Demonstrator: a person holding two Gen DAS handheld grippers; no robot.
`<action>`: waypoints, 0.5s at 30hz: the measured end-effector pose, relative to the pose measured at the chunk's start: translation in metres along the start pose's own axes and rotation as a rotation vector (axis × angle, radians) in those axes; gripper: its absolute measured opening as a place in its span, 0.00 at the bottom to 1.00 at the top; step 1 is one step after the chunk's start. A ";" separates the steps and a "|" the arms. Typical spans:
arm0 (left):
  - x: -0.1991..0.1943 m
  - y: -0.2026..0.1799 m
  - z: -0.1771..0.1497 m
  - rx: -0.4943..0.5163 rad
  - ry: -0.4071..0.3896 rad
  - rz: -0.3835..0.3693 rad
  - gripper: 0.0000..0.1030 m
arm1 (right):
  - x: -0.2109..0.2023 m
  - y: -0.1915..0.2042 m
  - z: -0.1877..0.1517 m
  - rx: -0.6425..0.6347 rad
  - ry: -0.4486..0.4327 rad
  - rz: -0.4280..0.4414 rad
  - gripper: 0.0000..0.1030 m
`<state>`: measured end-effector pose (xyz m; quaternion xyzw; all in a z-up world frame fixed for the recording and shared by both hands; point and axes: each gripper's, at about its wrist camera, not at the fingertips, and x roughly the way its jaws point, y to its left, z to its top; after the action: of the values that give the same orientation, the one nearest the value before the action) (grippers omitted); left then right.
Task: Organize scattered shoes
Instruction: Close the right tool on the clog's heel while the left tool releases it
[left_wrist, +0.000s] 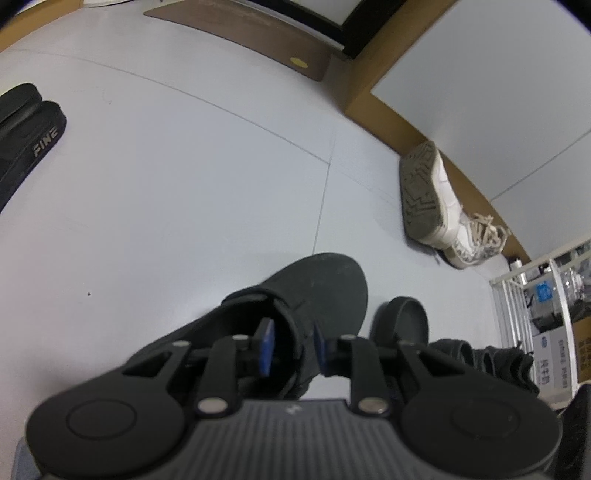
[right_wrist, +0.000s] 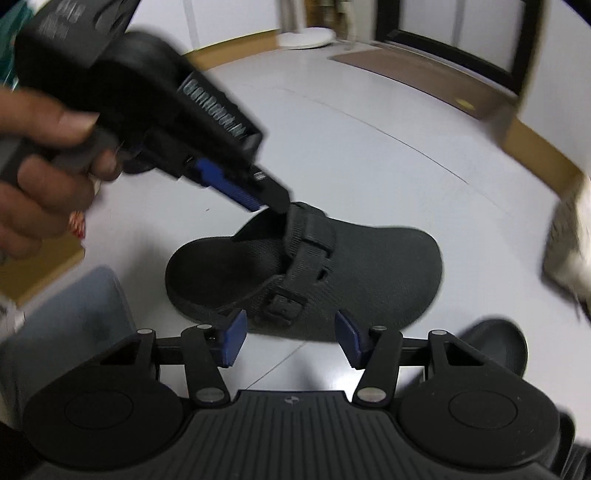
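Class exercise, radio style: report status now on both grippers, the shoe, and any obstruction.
Left gripper clamped on black clog strap. Right gripper open, empty, just short of the clog. White sneaker tipped against wall; nothing blocking.

Pale grey floor (left_wrist: 184, 184) w/ thin seams. Black clog (right_wrist: 332, 273) lies mid-floor. Black slide (left_wrist: 26, 144) marked FINE at the left edge. White sneaker (left_wrist: 436, 199) tipped on its side, sole showing, vs the wood skirting at the right wall. Brown mat (left_wrist: 251, 40) at the far edge by a door. Another dark slipper (left_wrist: 400, 325) just beside the clog.
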<state>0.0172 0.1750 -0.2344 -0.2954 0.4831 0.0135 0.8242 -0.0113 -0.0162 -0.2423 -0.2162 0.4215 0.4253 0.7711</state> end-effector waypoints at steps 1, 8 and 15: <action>0.001 0.001 0.000 -0.005 0.001 -0.003 0.23 | 0.004 0.003 0.002 -0.027 0.006 0.003 0.57; 0.003 0.010 0.002 -0.018 -0.002 -0.012 0.24 | 0.040 0.011 0.001 -0.105 0.025 -0.004 0.46; 0.003 0.025 0.005 -0.042 -0.007 -0.012 0.25 | 0.048 0.015 0.002 -0.158 0.015 -0.025 0.43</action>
<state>0.0151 0.1975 -0.2475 -0.3157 0.4780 0.0196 0.8194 -0.0091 0.0164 -0.2810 -0.2848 0.3899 0.4461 0.7536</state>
